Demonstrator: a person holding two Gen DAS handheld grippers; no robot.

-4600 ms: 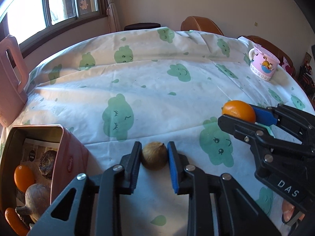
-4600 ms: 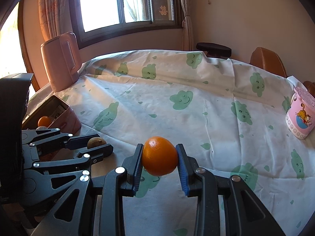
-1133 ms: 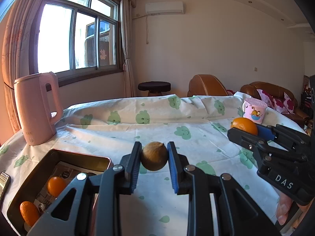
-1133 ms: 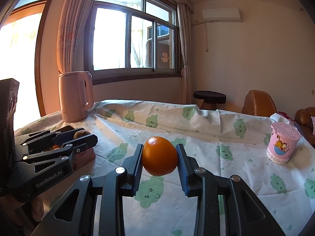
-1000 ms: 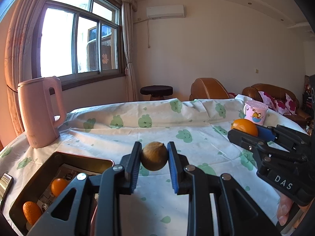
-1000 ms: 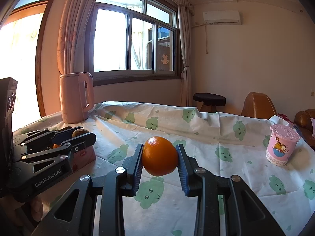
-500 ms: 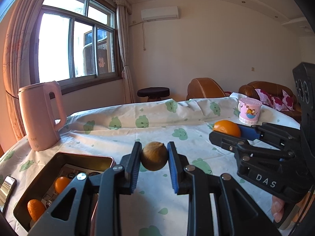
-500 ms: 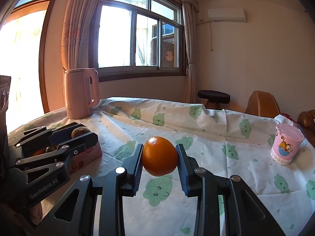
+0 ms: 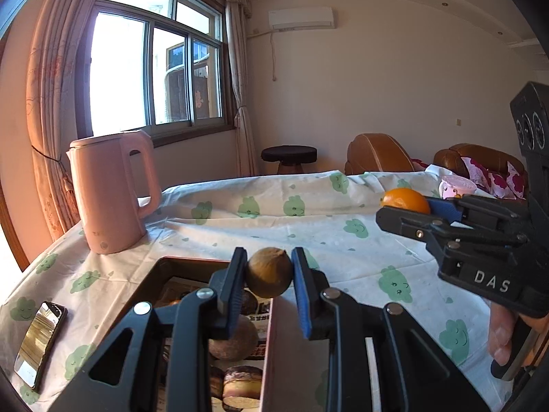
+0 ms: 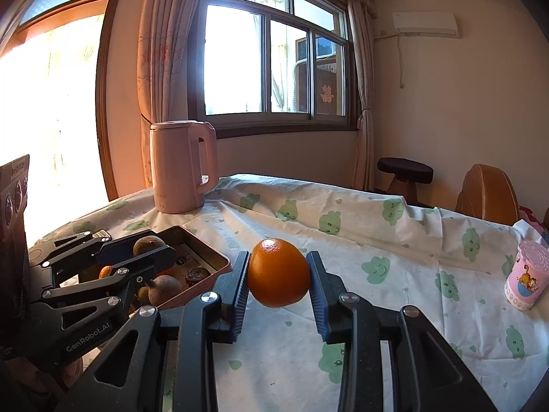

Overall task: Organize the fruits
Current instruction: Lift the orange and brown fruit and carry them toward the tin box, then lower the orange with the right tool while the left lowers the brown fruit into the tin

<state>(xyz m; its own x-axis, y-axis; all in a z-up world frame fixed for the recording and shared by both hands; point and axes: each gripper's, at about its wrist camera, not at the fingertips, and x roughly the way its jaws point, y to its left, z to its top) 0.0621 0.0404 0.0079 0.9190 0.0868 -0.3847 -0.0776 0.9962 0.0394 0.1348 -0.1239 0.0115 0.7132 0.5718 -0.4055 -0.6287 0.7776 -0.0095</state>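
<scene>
My left gripper (image 9: pixel 269 276) is shut on a small brown round fruit (image 9: pixel 268 271) and holds it above the pink tin box (image 9: pixel 187 264), over its right side. The box holds several fruits, among them a brown one (image 9: pixel 236 340) and an orange one (image 10: pixel 106 271). My right gripper (image 10: pixel 278 278) is shut on an orange (image 10: pixel 278 276) and holds it in the air above the tablecloth, to the right of the box (image 10: pixel 202 245). The right gripper and its orange (image 9: pixel 405 201) also show in the left wrist view.
A pink kettle (image 9: pixel 109 192) stands at the table's far left. A phone (image 9: pixel 39 340) lies left of the box. A pink cup (image 10: pixel 526 279) stands at the right. Chairs and a stool (image 9: pixel 288 158) stand behind the table.
Both grippers have swung left while holding their fruits. My left gripper now hovers over the box, and the phone and kettle have come closer in view.
</scene>
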